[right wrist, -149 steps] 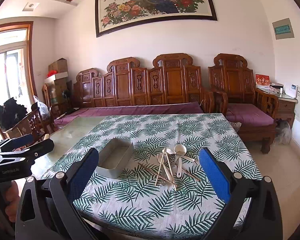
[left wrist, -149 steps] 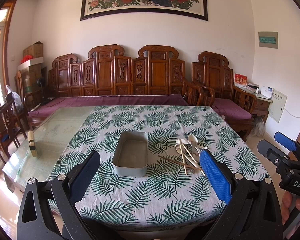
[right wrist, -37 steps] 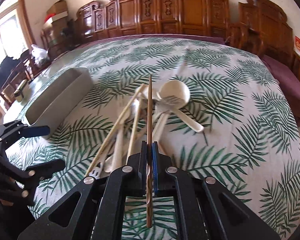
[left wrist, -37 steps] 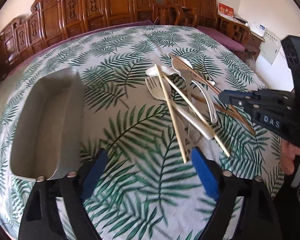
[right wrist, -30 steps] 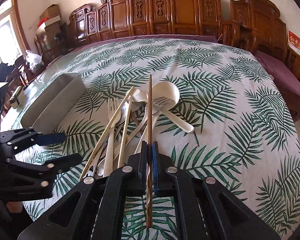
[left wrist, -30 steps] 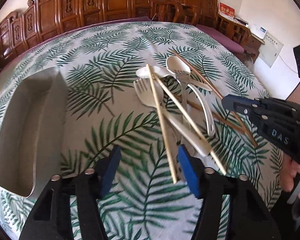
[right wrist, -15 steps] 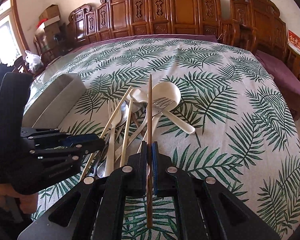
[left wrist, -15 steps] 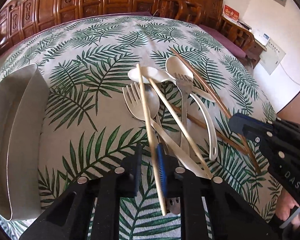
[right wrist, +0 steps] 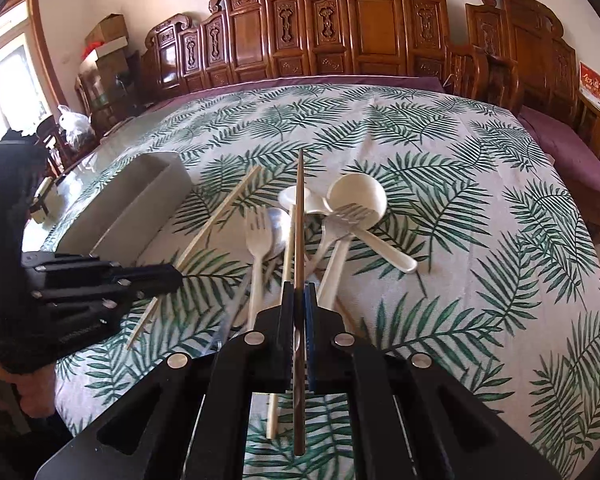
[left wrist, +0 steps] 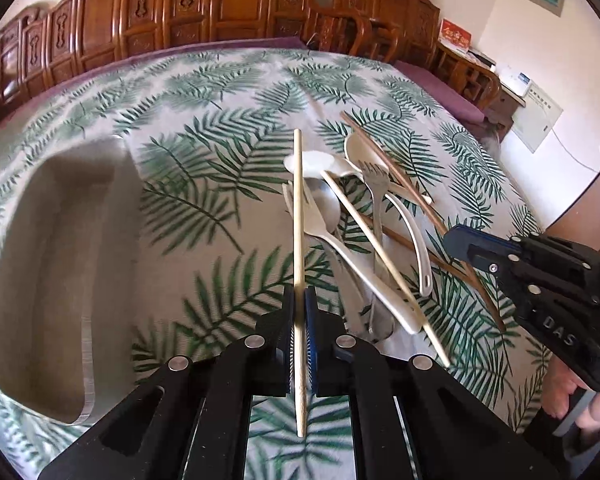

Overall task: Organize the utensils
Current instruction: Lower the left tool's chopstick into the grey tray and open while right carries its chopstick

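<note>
Left wrist view: gripping a pale chopstick (left wrist: 298, 216) in the left gripper (left wrist: 299, 312) jaws, clamping a dark brown chopstick (right wrist: 299, 216) in the right gripper (right wrist: 299, 304), leaving the grey tray (left wrist: 40, 280) empty and forks and spoons heaped on the bench (left wrist: 220, 92).

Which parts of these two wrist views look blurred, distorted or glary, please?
Left wrist view: the leaf-print tablecloth and grey tray are motion-smeared, while the clamped pale chopstick stays sharp. Right wrist view: sharp overall, the window blown out white. Both views: fisheye bends the table edge, with dark corner vignetting.
</note>
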The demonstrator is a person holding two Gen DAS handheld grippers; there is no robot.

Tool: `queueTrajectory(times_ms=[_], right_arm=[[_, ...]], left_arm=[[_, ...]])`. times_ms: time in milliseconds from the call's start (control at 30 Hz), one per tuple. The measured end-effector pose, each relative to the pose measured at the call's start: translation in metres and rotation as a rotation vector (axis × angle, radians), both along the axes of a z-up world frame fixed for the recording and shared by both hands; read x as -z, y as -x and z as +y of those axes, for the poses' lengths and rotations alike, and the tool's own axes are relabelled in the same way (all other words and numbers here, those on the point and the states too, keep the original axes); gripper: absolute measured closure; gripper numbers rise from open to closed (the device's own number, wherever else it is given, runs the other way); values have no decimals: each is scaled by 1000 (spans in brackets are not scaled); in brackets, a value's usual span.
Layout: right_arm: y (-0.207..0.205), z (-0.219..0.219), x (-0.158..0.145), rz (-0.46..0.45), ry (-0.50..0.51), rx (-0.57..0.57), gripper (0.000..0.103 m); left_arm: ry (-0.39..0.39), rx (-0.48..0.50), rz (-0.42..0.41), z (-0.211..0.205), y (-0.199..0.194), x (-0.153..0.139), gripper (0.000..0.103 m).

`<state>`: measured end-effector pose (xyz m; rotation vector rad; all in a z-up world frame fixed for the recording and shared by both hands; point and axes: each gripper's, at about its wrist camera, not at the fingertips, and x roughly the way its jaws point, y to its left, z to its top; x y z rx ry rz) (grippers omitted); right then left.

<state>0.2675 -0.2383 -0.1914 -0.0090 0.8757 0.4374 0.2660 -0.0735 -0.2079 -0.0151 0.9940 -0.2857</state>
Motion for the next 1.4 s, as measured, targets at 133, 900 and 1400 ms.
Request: queueTrajectory(times_ms=[133, 900, 1400], right_arm=[[5, 9, -4, -6, -12, -11, 97], [14, 102, -51, -87, -12, -105, 97], [6, 158, -46, -46, -40, -113, 97]], left_arm=[[-29, 12, -45, 15, 5, -18, 99], [-58, -58, -103, 121, -3, -42, 99], [-1, -158, 6, 167, -15, -7, 98]])
